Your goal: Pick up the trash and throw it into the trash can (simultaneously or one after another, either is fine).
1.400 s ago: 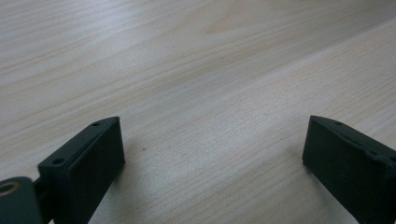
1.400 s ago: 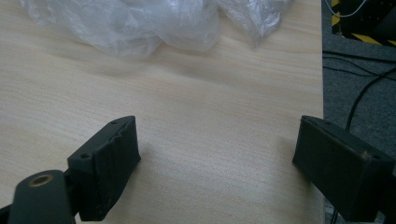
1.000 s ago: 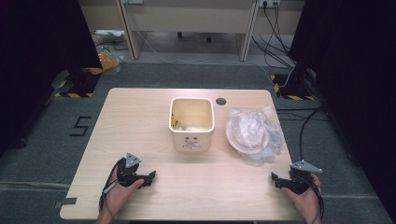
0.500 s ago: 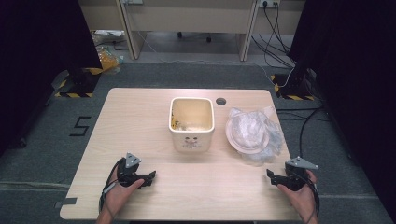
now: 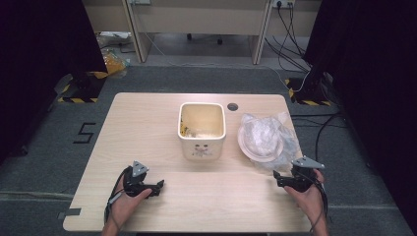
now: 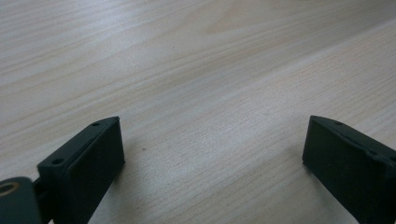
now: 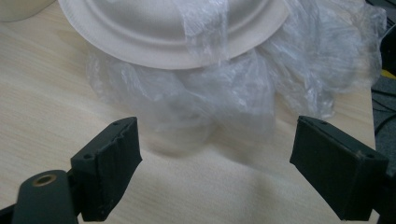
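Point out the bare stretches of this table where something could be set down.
Free: the wide left part of the table beside the square tub, and the front strip between the left tool and right tool. Crowded: the right side, where the paper plate sits on crumpled plastic wrap.

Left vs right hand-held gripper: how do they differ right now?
The left hand-held gripper sits over bare table; the right hand-held gripper sits at the edge of the clear plastic wrap. Left faces plain wood; right faces the paper plate on that wrap. Both are open, holding nothing.
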`<state>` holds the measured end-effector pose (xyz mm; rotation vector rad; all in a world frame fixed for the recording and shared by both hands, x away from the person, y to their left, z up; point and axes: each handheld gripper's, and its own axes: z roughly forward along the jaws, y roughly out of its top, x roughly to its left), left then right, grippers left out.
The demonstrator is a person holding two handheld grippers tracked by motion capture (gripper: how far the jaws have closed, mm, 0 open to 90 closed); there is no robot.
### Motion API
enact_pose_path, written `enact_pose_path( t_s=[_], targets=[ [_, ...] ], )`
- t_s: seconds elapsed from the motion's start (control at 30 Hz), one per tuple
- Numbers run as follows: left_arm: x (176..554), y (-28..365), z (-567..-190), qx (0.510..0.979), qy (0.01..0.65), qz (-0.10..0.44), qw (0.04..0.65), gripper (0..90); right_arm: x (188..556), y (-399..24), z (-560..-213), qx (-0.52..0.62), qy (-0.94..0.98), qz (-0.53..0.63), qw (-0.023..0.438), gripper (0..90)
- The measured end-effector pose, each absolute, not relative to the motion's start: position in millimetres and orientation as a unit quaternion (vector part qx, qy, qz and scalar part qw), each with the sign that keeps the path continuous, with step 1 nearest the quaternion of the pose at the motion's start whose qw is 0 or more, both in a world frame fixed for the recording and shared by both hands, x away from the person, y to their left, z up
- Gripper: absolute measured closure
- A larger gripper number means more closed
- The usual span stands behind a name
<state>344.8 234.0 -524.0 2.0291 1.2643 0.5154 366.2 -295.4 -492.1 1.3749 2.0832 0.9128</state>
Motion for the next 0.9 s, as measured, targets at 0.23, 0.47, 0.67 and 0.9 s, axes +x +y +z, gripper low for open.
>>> enact_pose_path(
  t_s=[0.23,0.47,0.67,0.9],
  targets=[
    [344.8,234.0,-524.0,0.78,0.486,0.198,0.341,4.6,381.0,-288.0,-492.4,0.496,0.767,0.332,0.236,15.7],
    [344.8,234.0,-524.0,0.78,0.486,0.198,0.341,4.6,397.7,-282.5,-499.1,0.499,0.77,0.333,0.218,30.0],
    [344.8,234.0,-524.0,0.78,0.486,0.198,0.341,4.6,394.8,-288.5,-499.6,0.505,0.763,0.355,0.192,63.1],
    [344.8,234.0,-524.0,0.78,0.486,0.198,0.341,4.5,388.5,-290.5,-497.7,0.492,0.772,0.359,0.185,80.9]
  ],
)
